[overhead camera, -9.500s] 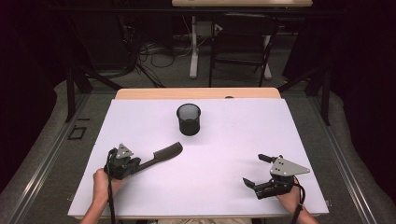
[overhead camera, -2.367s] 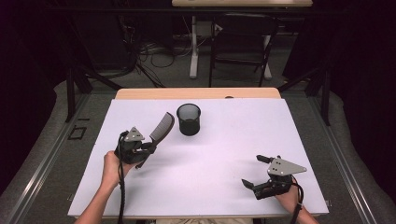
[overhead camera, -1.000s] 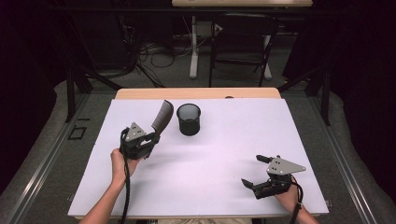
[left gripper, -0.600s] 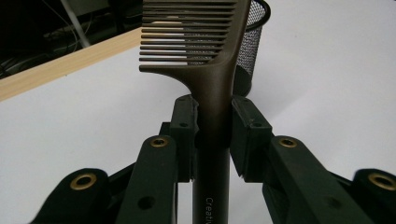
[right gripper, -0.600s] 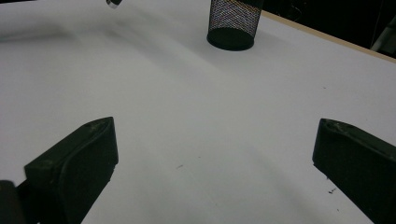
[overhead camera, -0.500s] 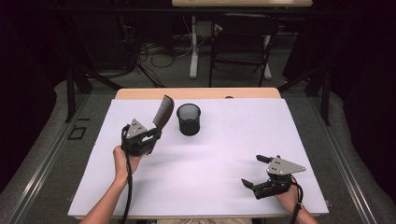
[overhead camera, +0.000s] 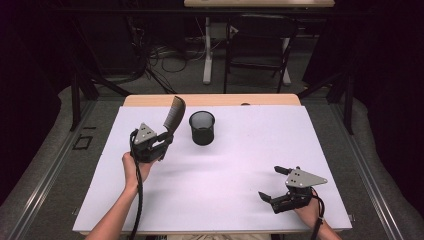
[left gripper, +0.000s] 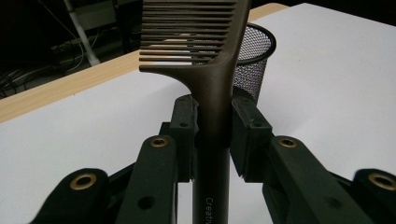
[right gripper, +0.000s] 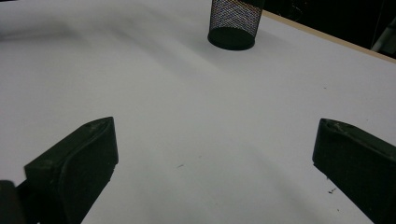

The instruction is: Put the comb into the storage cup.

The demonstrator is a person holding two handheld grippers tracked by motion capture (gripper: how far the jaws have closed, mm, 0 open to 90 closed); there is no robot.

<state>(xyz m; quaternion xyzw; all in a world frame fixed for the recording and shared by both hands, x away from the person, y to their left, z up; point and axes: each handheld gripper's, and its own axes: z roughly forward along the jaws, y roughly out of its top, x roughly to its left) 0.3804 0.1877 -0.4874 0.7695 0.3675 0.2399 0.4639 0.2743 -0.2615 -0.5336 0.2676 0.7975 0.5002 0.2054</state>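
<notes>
Dark brown plastic is what is gripped here: a comb (overhead camera: 174, 114) is clamped by its handle between the fingers (left gripper: 183, 128) of the left gripper (overhead camera: 161, 142), and it is held above the white tabletop (overhead camera: 240, 165), teeth end raised and tilted toward the far edge. Just beside it, on the tabletop, a black mesh cup (overhead camera: 202, 127) is seen standing upright, apart from the comb. Well away, near the front right corner, the right gripper (overhead camera: 279, 185) is held low over the tabletop, its fingers (right gripper: 79, 161) spread wide with nothing between them.
</notes>
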